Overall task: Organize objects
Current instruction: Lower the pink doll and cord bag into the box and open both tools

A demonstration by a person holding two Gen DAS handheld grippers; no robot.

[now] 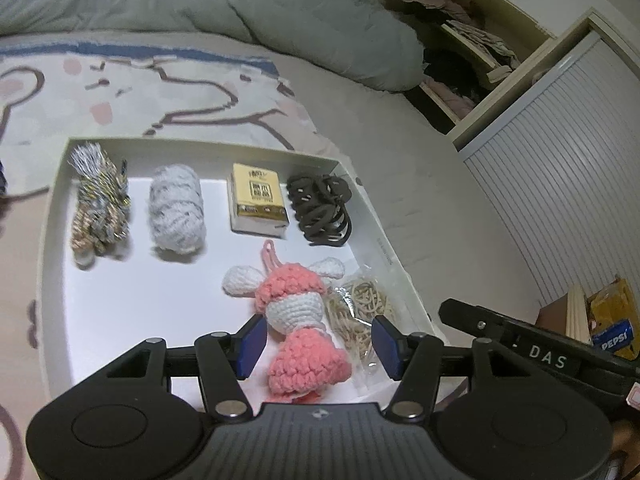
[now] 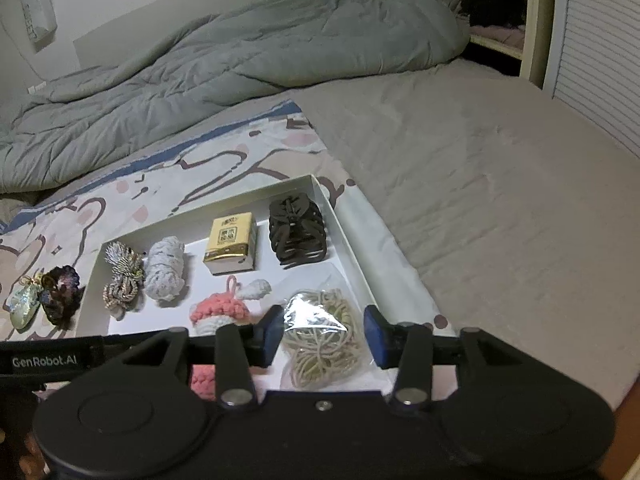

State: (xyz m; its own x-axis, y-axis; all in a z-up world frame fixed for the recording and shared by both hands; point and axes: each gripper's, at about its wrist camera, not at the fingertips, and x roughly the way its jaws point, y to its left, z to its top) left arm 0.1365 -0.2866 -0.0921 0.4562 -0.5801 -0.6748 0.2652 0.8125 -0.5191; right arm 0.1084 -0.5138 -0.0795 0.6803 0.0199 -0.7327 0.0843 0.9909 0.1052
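A white tray (image 1: 56, 208) lies on the bed. It holds a metallic scrunchie (image 1: 100, 204), a pale scrunchie (image 1: 176, 208), a yellow tissue pack (image 1: 258, 204), a brown claw clip (image 1: 322, 210), a pink crochet doll (image 1: 296, 320) and a bag of hair ties (image 1: 364, 312). My left gripper (image 1: 318, 344) is open, its jaws on either side of the doll's lower half. My right gripper (image 2: 324, 334) is open over the bag of hair ties (image 2: 324, 340). The tray (image 2: 352, 240), doll (image 2: 220, 312), clip (image 2: 296, 236) and tissue pack (image 2: 232, 246) also show in the right wrist view.
A dark flower clip (image 2: 60, 292) and a shiny hair clip (image 2: 24, 304) lie on the patterned blanket (image 2: 160, 176) left of the tray. A grey duvet (image 2: 200, 60) is bunched behind. A wardrobe (image 1: 560, 140) stands right of the bed, boxes (image 1: 600, 320) at its foot.
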